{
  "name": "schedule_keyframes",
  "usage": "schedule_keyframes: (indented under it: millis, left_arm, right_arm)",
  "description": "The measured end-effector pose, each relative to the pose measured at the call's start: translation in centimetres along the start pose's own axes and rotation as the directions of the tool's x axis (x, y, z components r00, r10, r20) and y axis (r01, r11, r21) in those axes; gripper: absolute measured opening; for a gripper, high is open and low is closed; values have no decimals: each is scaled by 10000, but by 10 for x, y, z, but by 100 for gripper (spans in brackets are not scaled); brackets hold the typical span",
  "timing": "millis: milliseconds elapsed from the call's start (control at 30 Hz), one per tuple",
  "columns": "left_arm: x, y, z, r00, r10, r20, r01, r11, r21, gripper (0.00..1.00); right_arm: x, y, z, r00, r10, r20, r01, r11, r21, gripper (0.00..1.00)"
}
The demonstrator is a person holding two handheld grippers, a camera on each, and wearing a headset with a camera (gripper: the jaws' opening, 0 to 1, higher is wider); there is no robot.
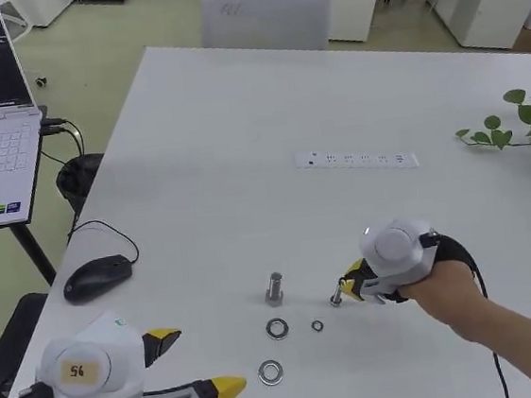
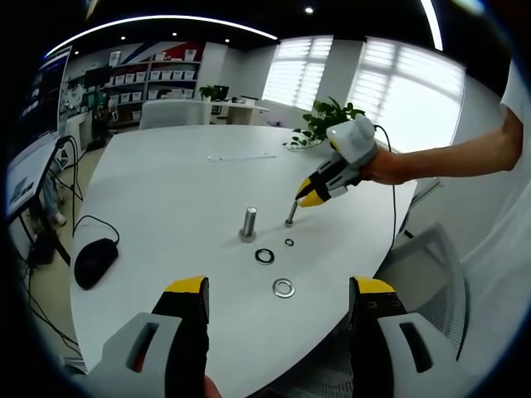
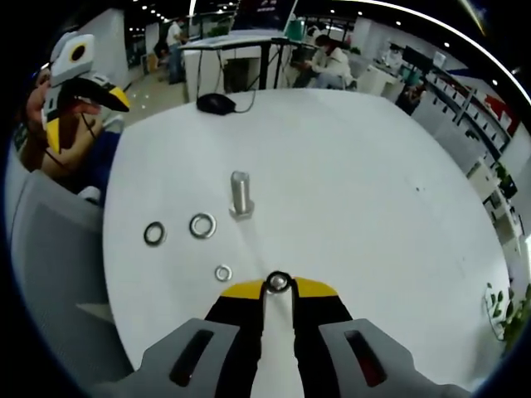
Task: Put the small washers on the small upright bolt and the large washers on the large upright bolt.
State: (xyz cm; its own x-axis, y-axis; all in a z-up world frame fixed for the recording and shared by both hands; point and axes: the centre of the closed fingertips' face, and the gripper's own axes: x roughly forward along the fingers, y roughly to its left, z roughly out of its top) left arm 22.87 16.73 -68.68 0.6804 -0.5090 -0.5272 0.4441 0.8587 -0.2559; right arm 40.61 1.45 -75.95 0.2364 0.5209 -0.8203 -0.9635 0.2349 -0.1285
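Three loose washers lie on the white table (image 1: 243, 163) in the head view: a near large silver washer (image 1: 270, 371), a far large silver washer (image 1: 277, 328) and a small silver washer (image 1: 317, 326). All sit on the person's side of the large upright steel bolt (image 1: 274, 288). The small upright steel bolt (image 1: 336, 296) stands just right of it, at the yellow tips of the right gripper (image 1: 349, 287). The left gripper (image 1: 199, 363) hangs over the table's near edge.

Left gripper view: jaws wide apart, holding nothing, with the washers ahead.

Right gripper view: jaws nearly together, pinching a small round metal piece (image 3: 278, 283). Whether it is a washer or the bolt top cannot be told.
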Motion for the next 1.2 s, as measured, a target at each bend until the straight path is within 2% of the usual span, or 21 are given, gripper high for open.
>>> schedule_keyframes:
  millis: [333,1200]
  left_arm:
    - [0,1,0,10000,18,24,-18,10000,-56,68]
    - [0,1,0,10000,46,68,-46,9999,-125,68]
  right_arm:
    - [3,-1,-3,9995,46,-303,-49,9999,-98,14]
    - [10,-2,-2,9984,130,-552,-142,9997,-205,14]
